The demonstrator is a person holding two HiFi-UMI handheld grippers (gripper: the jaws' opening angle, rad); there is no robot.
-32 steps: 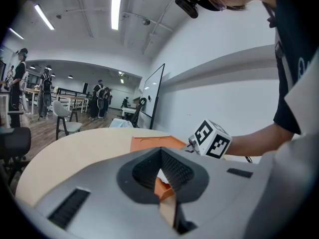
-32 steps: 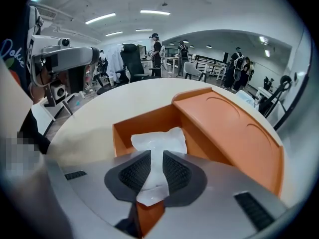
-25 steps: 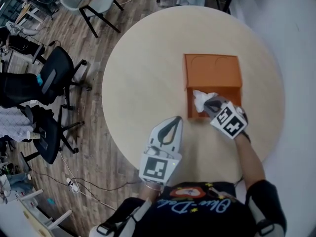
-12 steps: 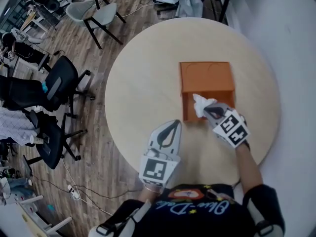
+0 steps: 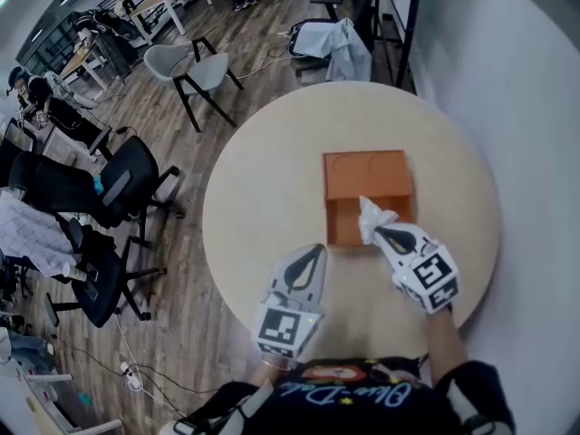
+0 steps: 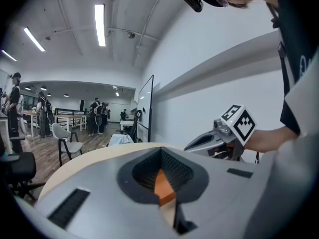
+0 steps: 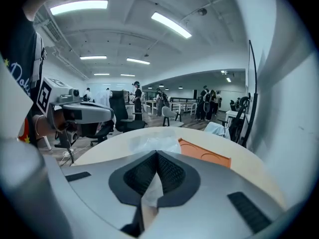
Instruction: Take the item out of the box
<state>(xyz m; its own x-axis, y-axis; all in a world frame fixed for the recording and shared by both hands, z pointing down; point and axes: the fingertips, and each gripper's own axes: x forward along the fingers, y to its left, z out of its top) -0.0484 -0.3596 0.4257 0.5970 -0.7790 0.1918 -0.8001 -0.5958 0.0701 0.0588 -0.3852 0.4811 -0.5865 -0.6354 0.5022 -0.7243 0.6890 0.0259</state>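
Note:
An orange box (image 5: 367, 178) lies open on the round beige table (image 5: 263, 207), with its lid folded back on the far side. My right gripper (image 5: 382, 232) is shut on a crumpled white item (image 5: 372, 216), which it holds over the box's near edge. In the right gripper view the white item (image 7: 149, 190) is pinched between the jaws, and the box (image 7: 205, 156) lies beyond them. My left gripper (image 5: 315, 252) hovers over the table to the left of the box, shut with nothing in it. The left gripper view shows the right gripper (image 6: 219, 141) off to the right.
Black office chairs (image 5: 113, 184) and a grey chair (image 5: 195, 69) stand on the wood floor to the left. A chair draped with cloth (image 5: 337, 43) is behind the table. A white wall runs along the right. The table's rim curves close under both grippers.
My right gripper has drawn back and up with the white item, from inside the box to over its near edge. The left gripper has hardly moved.

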